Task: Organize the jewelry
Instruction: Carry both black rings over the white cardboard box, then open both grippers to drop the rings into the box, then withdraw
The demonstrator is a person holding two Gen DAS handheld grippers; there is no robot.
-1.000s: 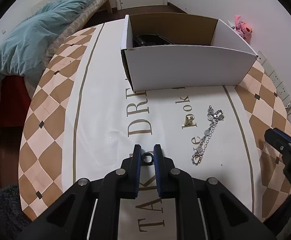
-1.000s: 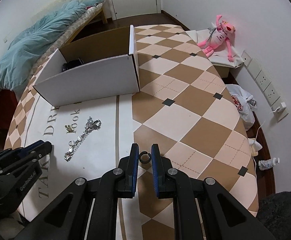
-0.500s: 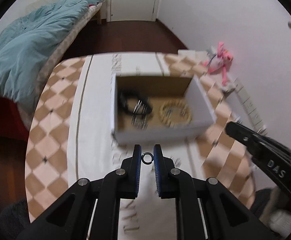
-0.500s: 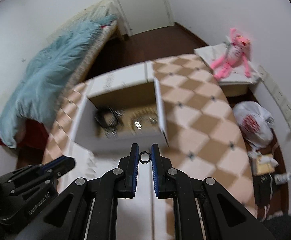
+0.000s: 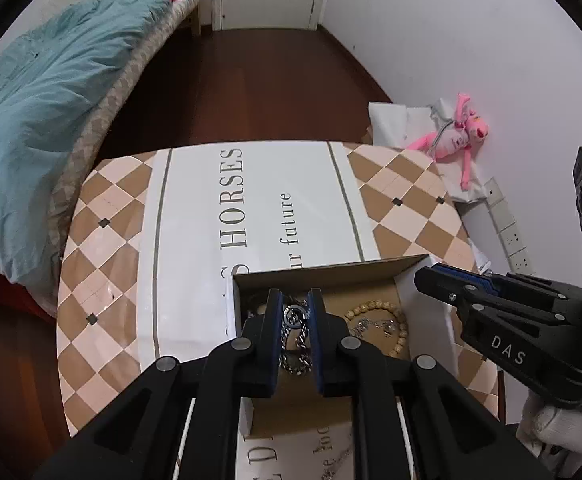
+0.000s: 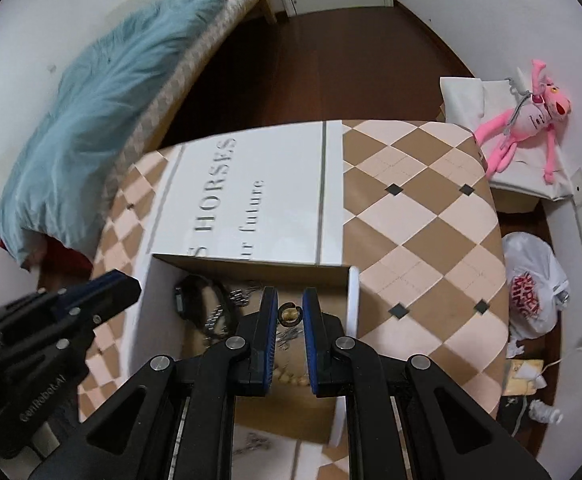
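Observation:
My left gripper (image 5: 295,316) is shut on a small dark ring (image 5: 294,315) and holds it above the open cardboard box (image 5: 407,268). My right gripper (image 6: 290,314) is shut on another small ring (image 6: 290,309), also above the box (image 6: 353,280). Inside the box lie a silver chain (image 5: 297,354), a wooden bead bracelet (image 5: 395,320) and a black watch (image 6: 189,296). A silver necklace (image 5: 337,460) lies on the table in front of the box, mostly hidden by my left gripper.
The box stands on a round table with a checkered cloth (image 5: 103,248) and a white printed runner (image 5: 259,200). A bed with a teal blanket (image 5: 31,100) is at the left. A pink plush toy (image 6: 527,120) and a plastic bag (image 6: 531,284) sit at the right.
Both grippers rose from the table with their rings and moved forward. They now hang over the box, looking down into it.

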